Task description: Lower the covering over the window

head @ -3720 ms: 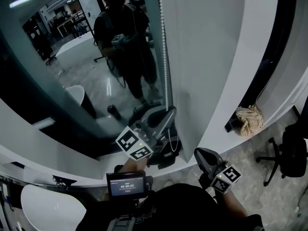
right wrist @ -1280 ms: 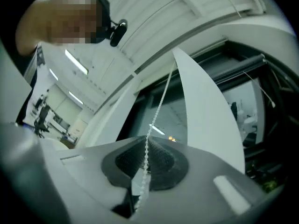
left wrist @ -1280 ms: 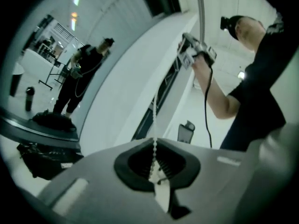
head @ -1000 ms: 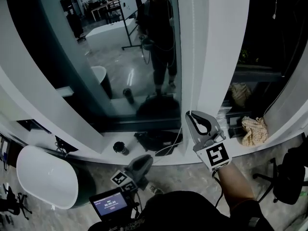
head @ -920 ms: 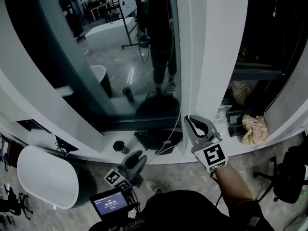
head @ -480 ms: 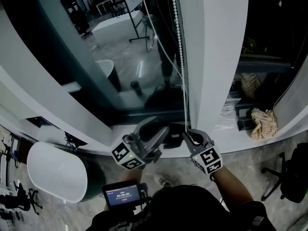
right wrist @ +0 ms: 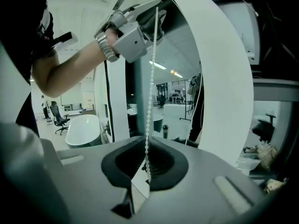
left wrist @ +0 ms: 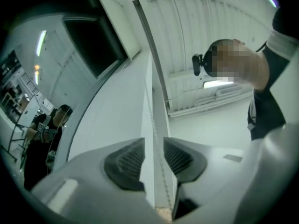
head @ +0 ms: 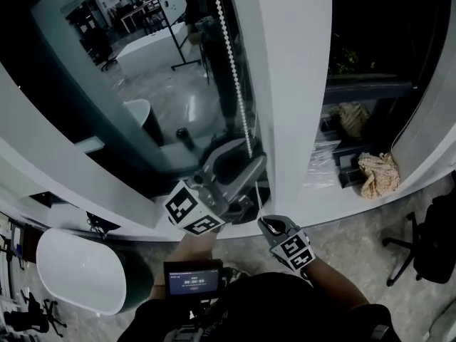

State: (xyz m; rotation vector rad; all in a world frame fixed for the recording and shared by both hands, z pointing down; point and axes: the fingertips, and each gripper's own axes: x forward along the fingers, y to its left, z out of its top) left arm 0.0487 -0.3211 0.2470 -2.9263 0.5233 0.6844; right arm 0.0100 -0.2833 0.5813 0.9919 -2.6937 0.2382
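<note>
A white bead chain (head: 236,84) hangs down in front of the window glass (head: 164,84), beside a white pillar (head: 292,84). My left gripper (head: 246,167) is raised to the chain. Its jaws stand open in the left gripper view, where the chain (left wrist: 150,107) runs between the pads (left wrist: 125,161) without being pressed. Lower down, my right gripper (head: 267,224) is shut on the chain (right wrist: 151,78), which enters its jaws (right wrist: 146,164) from above. The left gripper (right wrist: 135,27) shows high up in the right gripper view. No window covering is visible.
A white bathtub (head: 78,266) stands at the lower left. The sill (head: 335,198) at the right carries a crumpled cloth (head: 375,170) and some boxes. An office chair (head: 434,241) is at the far right. A small screen (head: 191,276) sits on the person's chest.
My left gripper has risen from down near the floor up to the chain. My right gripper has moved downward, still holding the chain.
</note>
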